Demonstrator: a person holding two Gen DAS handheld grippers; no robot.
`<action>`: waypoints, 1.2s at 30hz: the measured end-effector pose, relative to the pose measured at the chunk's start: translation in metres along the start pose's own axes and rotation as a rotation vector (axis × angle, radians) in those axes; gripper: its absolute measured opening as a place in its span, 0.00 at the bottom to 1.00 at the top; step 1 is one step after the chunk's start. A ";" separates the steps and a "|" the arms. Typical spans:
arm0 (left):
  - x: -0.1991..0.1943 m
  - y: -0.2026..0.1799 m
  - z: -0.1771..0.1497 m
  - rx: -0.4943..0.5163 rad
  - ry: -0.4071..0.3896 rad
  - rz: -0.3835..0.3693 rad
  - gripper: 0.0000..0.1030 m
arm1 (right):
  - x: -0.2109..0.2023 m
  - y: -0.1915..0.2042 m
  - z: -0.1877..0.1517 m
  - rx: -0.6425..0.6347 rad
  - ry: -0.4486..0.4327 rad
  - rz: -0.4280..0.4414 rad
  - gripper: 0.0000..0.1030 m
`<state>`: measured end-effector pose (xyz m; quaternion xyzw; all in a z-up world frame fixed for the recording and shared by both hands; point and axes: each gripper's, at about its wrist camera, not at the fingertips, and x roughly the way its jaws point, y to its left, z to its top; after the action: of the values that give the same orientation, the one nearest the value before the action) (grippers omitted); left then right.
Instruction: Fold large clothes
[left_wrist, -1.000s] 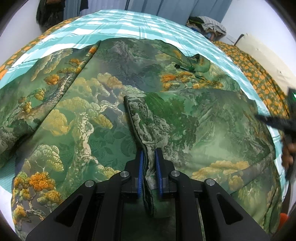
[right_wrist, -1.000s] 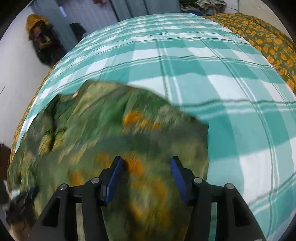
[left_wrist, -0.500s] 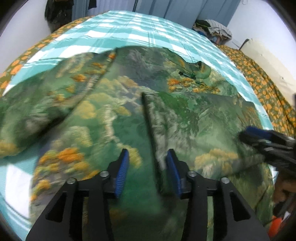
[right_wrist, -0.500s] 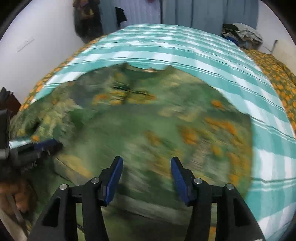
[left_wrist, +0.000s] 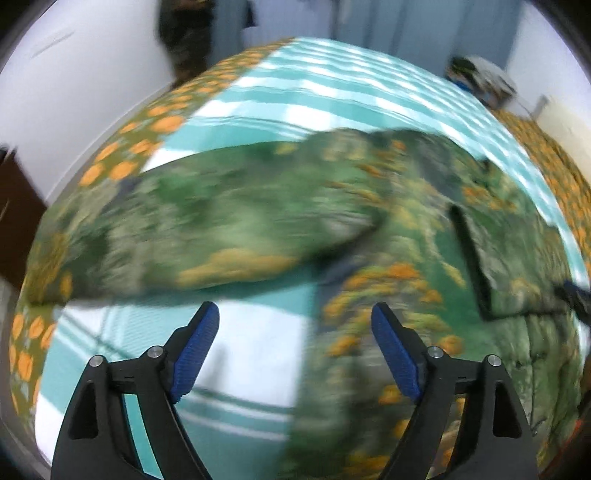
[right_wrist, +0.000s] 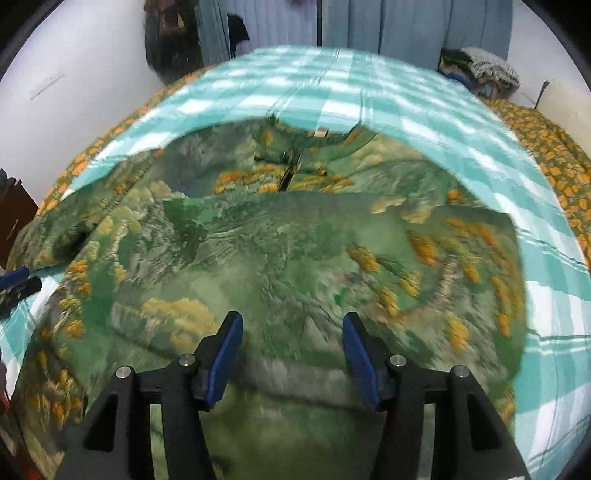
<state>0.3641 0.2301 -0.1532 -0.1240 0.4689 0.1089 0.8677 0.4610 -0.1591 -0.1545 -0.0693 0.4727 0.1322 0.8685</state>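
Note:
A large green garment (right_wrist: 295, 251) printed with trees and orange blossoms lies spread on the bed, collar (right_wrist: 314, 144) at the far side. In the left wrist view the garment (left_wrist: 424, 258) fills the right half and one sleeve (left_wrist: 221, 229) stretches to the left, blurred. My left gripper (left_wrist: 293, 332) is open and empty above the bedsheet beside the garment's left edge. My right gripper (right_wrist: 291, 336) is open and empty, hovering over the garment's lower part. The left gripper's tip (right_wrist: 16, 280) shows at the left edge of the right wrist view.
The bed has a teal and white checked sheet (right_wrist: 406, 99) over an orange-flowered cover (right_wrist: 554, 155). White walls and grey curtains (right_wrist: 351, 22) stand behind. A pile of clothes (right_wrist: 476, 70) sits at the far right. Dark clothing (right_wrist: 170, 44) hangs at the far left.
My left gripper let go of the garment's fold, opened wide and swung left over the sheet. My right gripper stayed open and moved over the garment's middle.

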 end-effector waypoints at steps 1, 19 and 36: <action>0.000 0.010 0.000 -0.030 -0.001 0.001 0.84 | -0.010 -0.002 -0.008 0.007 -0.019 0.001 0.57; 0.050 0.204 0.005 -0.861 -0.137 -0.008 0.23 | -0.080 0.001 -0.133 0.028 -0.036 -0.006 0.58; -0.082 -0.054 0.050 0.235 -0.454 0.072 0.11 | -0.086 -0.003 -0.147 0.118 -0.084 0.014 0.58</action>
<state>0.3761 0.1890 -0.0512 0.0222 0.2754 0.1094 0.9548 0.2989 -0.2120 -0.1626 -0.0092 0.4435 0.1133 0.8890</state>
